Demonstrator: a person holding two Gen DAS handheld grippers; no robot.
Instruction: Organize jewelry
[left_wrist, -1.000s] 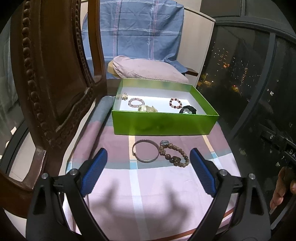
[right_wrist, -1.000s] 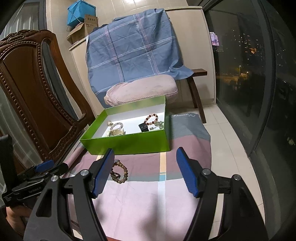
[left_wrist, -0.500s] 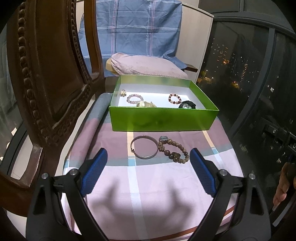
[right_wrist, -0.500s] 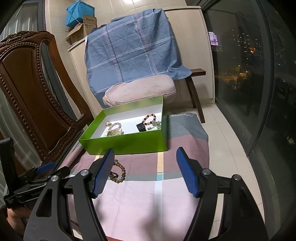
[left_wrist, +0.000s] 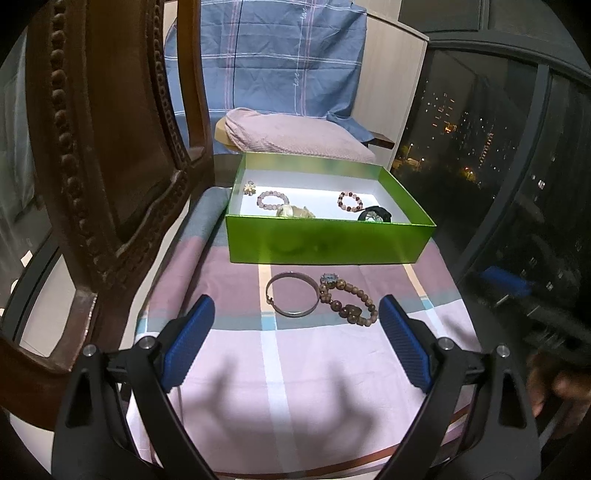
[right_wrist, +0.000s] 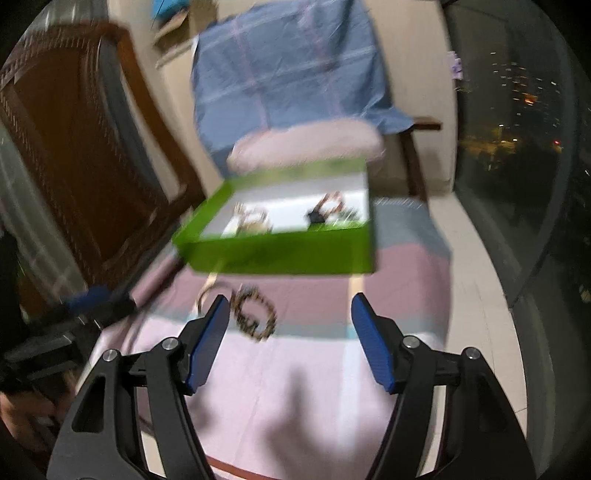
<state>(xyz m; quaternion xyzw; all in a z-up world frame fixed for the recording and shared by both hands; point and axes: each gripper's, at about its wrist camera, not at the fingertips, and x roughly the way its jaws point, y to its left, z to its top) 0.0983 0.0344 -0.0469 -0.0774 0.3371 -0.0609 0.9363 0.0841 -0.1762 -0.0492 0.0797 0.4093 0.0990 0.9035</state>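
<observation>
Left wrist view: my left gripper (left_wrist: 295, 332) gapes empty; right gripper (right_wrist: 290, 341) closing, nothing between its jaws; limp bead bracelet (left_wrist: 349, 302) touches stiff bangle (left_wrist: 291, 298) before box (left_wrist: 325, 243); I'd pinch the strand.

a room in a home, high up in a flat, at night. a carved wooden chair (left_wrist: 92, 155) stands beside a low surface spread with a checked pink cloth (left_wrist: 295, 369). a blue checked sheet (left_wrist: 266, 62) drapes furniture behind a pink pillow (left_wrist: 295, 136). a tall window (left_wrist: 472, 122) shows lit apartment blocks outside.
</observation>
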